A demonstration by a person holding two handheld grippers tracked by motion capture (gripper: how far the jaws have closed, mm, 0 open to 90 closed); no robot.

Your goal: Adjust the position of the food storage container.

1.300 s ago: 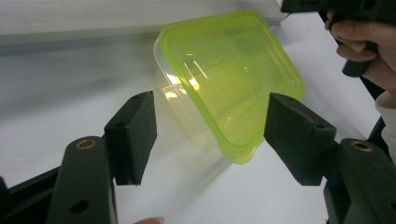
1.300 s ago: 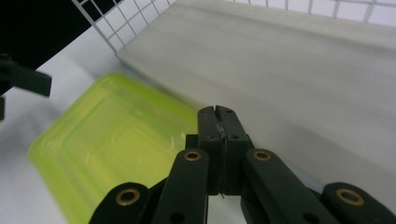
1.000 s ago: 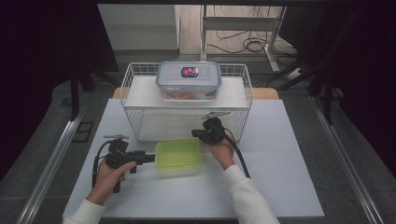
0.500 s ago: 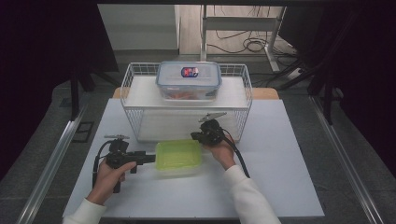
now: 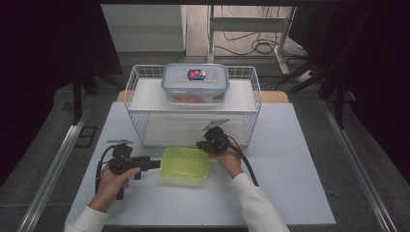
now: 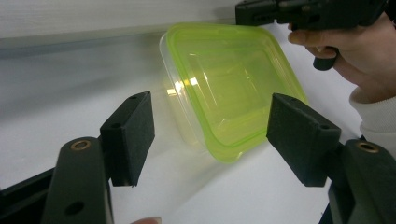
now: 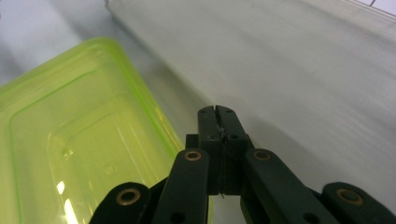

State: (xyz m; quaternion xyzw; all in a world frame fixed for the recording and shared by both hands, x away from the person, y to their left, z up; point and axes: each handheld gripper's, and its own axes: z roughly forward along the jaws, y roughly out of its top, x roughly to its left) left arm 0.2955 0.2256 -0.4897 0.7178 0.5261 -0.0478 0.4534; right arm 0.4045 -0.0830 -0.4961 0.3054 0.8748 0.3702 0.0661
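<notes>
Fingers of the left gripper [image 6: 210, 140] stand released, just short of the green container [image 5: 185, 164], which lies at the worktop's [image 5: 300, 193] middle. The right gripper [image 7: 218, 116] is clenched on nothing beside its far right corner; the container's near side is cut off in that view.

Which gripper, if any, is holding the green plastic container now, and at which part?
Neither. The left gripper is open, its fingers short of the translucent green plastic container. The right gripper is shut on nothing beside its rim.

Dim dark surround, bright table [image 5: 290, 145], glare on green lid [image 6: 187, 86], blurred backgrounds
</notes>
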